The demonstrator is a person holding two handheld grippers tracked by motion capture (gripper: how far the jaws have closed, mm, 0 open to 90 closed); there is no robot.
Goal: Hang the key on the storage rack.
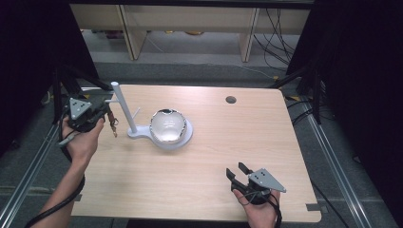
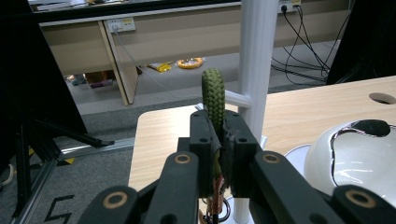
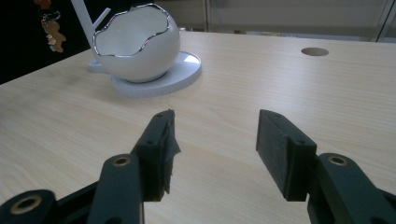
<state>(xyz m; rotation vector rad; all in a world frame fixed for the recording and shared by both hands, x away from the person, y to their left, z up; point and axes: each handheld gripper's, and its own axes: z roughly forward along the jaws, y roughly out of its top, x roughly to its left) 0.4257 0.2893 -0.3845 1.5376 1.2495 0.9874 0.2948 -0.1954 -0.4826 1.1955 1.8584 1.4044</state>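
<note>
My left gripper (image 1: 108,114) is shut on a keychain (image 1: 113,124) at the table's left edge. In the left gripper view a green braided loop (image 2: 213,95) sticks up from between the closed pads of the left gripper (image 2: 219,135). A copper-coloured charm (image 3: 52,35) dangles below. Just beyond stands a white pole stand (image 1: 123,107) with a short peg (image 2: 236,99) close behind the loop. A white egg-shaped bowl (image 1: 167,126) sits on the stand's round base (image 3: 173,77). My right gripper (image 1: 237,169) rests open near the front right, with nothing between its pads (image 3: 215,135).
A round cable hole (image 1: 231,99) pierces the wooden table at the back right. Black frame struts (image 1: 71,83) stand off the table's left side. Beyond the far edge are desk legs and cables on the floor.
</note>
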